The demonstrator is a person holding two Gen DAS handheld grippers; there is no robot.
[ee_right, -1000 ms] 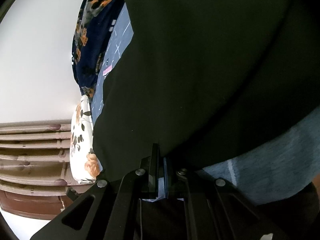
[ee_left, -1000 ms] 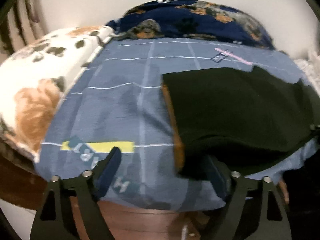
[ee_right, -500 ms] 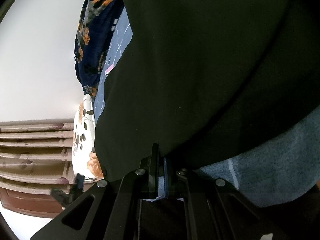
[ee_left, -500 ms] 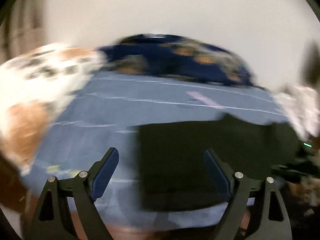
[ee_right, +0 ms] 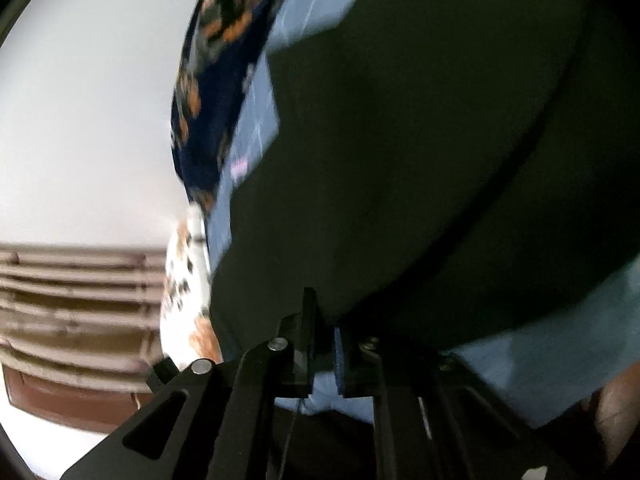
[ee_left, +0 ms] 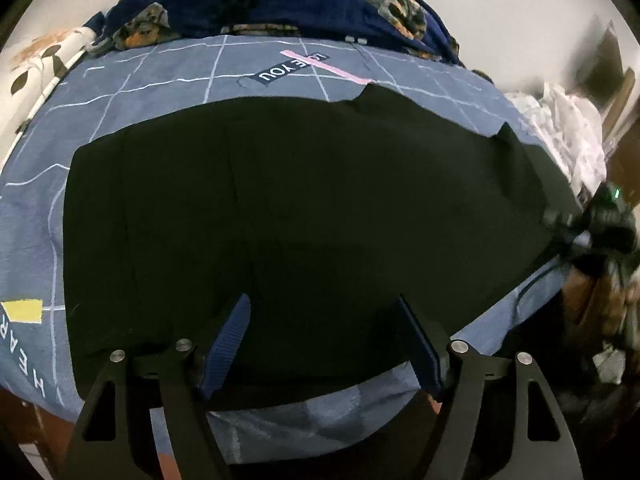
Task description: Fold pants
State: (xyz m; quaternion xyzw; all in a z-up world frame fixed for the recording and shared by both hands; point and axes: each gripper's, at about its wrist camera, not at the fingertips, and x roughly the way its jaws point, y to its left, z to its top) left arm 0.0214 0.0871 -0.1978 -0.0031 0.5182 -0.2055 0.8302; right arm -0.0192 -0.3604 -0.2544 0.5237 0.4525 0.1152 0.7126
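The right gripper (ee_right: 324, 344) pinches the near edge of the black fabric pants (ee_left: 304, 208) spread flat on the blue grid-patterned bedspread (ee_left: 168, 76), while the left gripper (ee_left: 324, 344), spread wide above them, should probably grip the same edge for an even fold.

Your left wrist view is sharp but dim, and the flat black fabric pants (ee_left: 304, 208) swallow all detail. Your right wrist view is motion-blurred, worst on the navy floral blanket (ee_right: 216, 80). Fisheye curvature bends both edges, with dark corners.

Bare sheet (ee_left: 132, 80) beyond pants (ee_left: 300, 200); blanket (ee_left: 280, 0) blocks the far edge.
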